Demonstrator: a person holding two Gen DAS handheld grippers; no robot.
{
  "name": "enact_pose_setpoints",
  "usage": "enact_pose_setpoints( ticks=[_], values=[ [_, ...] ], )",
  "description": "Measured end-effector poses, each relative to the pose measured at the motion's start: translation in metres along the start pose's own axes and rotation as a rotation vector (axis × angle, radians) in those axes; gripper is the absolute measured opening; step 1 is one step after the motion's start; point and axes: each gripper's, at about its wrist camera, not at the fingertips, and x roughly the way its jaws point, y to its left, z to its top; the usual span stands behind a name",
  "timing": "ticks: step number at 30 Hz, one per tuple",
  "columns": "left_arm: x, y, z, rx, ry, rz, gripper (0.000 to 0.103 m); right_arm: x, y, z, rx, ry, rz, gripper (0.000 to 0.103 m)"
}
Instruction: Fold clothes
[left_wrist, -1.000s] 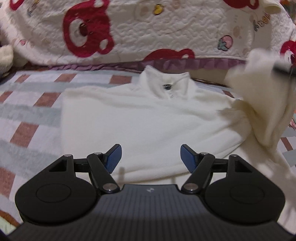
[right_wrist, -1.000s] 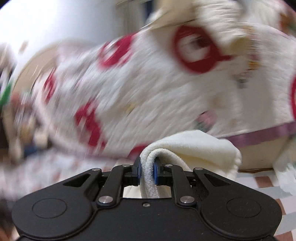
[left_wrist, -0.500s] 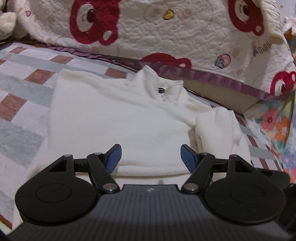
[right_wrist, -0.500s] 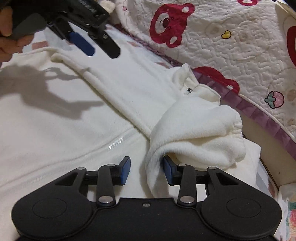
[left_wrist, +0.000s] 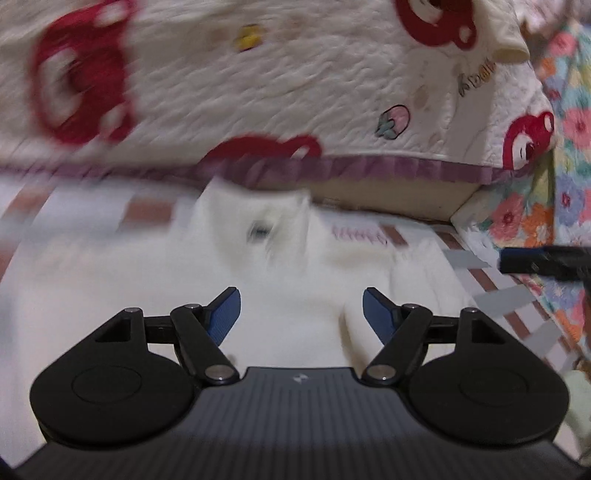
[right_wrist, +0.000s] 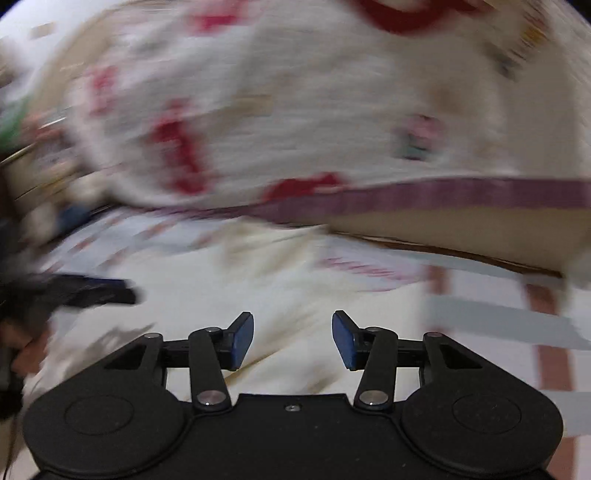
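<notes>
Left wrist view: the left tongs (left_wrist: 301, 314) stood wide apart with nothing between the blue pads (left_wrist: 224, 314). The white fleece top (left_wrist: 147, 295) lay flat on the checked bed cover (left_wrist: 147, 212) directly ahead of and beneath the tongs, its collar (left_wrist: 258, 214) at the far end, just short of the quilt with red bears (left_wrist: 295, 92). A folded-in sleeve (left_wrist: 421, 280) formed a ridge ahead of the right pad. The tip of the right tongs (left_wrist: 532, 260) entered from the right edge, clear of the garment. The frame was blurred, so fine creases could not be assessed.

Right wrist view: heavily blurred. The right tongs (right_wrist: 292, 339) had just been opening and stood moderately apart, empty; cream fabric (right_wrist: 288, 280) lay below and ahead of them but was not pinched. The left tongs (right_wrist: 96, 290) appeared as a dark smear to the left, above the garment, with part of a hand (right_wrist: 22, 354) behind them.

Assessment: one sleeve appeared laid in, and the next fold had not begun. To do it well, each pair of tongs should probably take a single clean edge of the top, not a bunched layer, at matching points either side. Lift should be kept low so the laid sleeve does not slide out, and the fold should be carried squarely toward the collar. Release only once the fabric rests flat.
</notes>
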Motion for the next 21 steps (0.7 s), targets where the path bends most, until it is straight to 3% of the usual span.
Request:
enact_pose_setpoints(
  ticks=[4,6,10,14,15,16,17,19,21],
  values=[
    [0.089,-0.003,0.051,0.112,0.069,0.025,0.073,0.064,-0.055,0.038,0.12,0.136,-0.067,0.052],
    [0.121,0.008,0.063,0.037,0.097,0.014,0.073,0.089,-0.071,0.043,0.173,0.198,-0.083,0.052],
    [0.174,0.024,0.076,-0.096,0.152,-0.03,0.073,0.116,-0.088,0.044,0.239,0.231,-0.085,0.052],
    [0.197,0.008,0.071,-0.017,0.224,-0.141,0.073,0.135,-0.092,0.041,0.218,0.287,-0.077,0.052],
    [0.198,0.003,0.068,0.011,0.231,-0.164,0.068,0.135,-0.091,0.038,0.182,0.293,-0.081,0.052],
    [0.199,-0.002,0.064,0.039,0.238,-0.189,0.04,0.135,-0.09,0.035,0.147,0.3,-0.084,0.044],
    [0.196,-0.006,0.061,0.064,0.231,-0.199,0.017,0.132,-0.088,0.033,0.104,0.274,-0.089,0.027],
    [0.187,-0.011,0.056,0.098,0.189,-0.205,0.014,0.123,-0.086,0.028,0.041,0.202,-0.1,0.011],
    [0.173,-0.009,0.055,0.095,0.123,-0.203,0.011,0.112,-0.087,0.023,0.028,0.134,-0.117,0.004]
  ],
)
